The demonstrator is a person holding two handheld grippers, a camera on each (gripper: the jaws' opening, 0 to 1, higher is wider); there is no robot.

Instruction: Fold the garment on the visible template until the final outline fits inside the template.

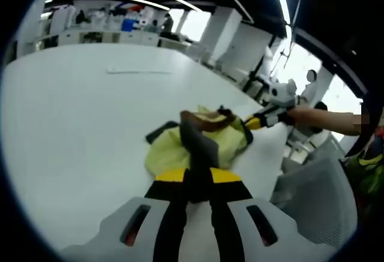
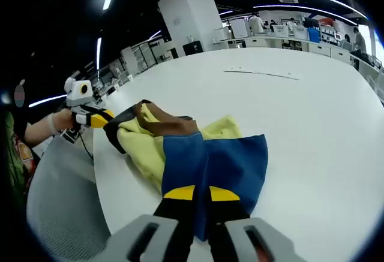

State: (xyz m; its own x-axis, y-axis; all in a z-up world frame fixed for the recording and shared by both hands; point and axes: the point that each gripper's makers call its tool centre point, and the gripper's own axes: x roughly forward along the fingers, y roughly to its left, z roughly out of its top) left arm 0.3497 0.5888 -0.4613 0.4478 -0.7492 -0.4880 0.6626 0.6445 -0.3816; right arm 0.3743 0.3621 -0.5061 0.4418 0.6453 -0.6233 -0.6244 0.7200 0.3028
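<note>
1. So, the garment [image 2: 180, 145] is a bunched heap on the white table [image 2: 312, 130], near its edge. It's pale yellow with a blue panel and some brown and dark bits, nowhere near flat.
2. Right gripper [image 2: 201, 205]: in the right gripper view its jaws are pressed together on the blue part of the garment, which hangs down between them.
3. Left gripper [image 1: 198, 175]: in the left gripper view the jaws are pinching a dark grey fold of the garment, with the yellow cloth spread just past the tips.
4. Each gripper also pops up in the other's view at the far end of the heap, with the person's hand [image 1: 306, 115] behind it.
5. A thin pale strip [image 1: 138, 71] lies farther out on the table, well apart from the garment; can't tell what it is.
6. Background is desks and ceiling lights.
</note>
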